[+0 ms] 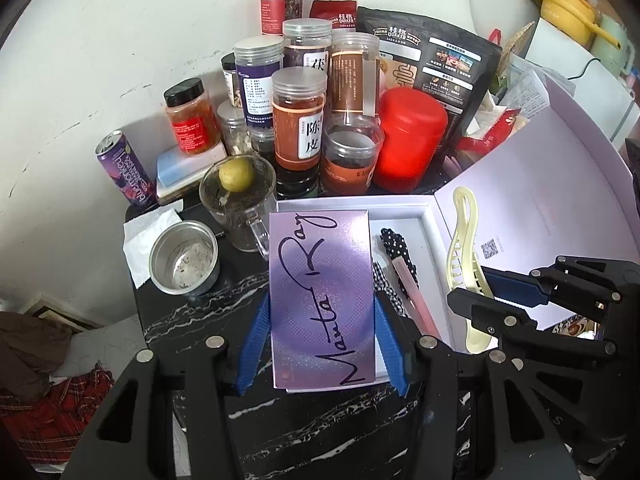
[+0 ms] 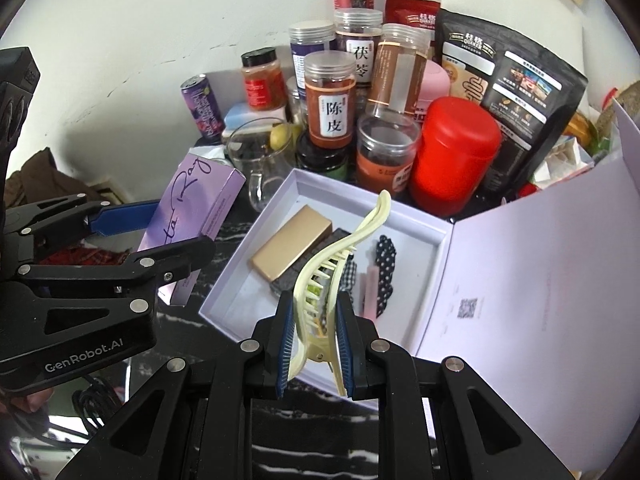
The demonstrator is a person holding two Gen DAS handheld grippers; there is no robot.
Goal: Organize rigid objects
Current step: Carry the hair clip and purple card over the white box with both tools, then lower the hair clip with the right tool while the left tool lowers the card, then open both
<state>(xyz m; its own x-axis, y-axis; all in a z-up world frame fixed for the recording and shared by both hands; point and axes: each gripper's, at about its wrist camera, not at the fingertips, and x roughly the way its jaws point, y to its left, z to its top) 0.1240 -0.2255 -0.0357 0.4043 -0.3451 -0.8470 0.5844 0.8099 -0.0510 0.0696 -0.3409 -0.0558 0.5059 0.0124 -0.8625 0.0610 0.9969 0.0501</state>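
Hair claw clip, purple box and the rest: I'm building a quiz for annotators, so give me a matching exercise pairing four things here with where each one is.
Things:
1. cream hair claw clip
2. purple Manta Ray box
3. gold rectangular case
4. yellow-green citrus fruit

Places:
A. inside the glass mug
B. clamped in the left tool
C. lying in the open white box
D. clamped in the right tool

Pairs: 1-D, 2-B, 3-C, 4-A

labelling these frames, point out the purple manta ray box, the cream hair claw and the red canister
purple Manta Ray box (image 1: 322, 300): left wrist view, middle of its printed face
cream hair claw (image 2: 320, 280): right wrist view, its toothed middle
red canister (image 2: 456, 160): right wrist view, its side wall
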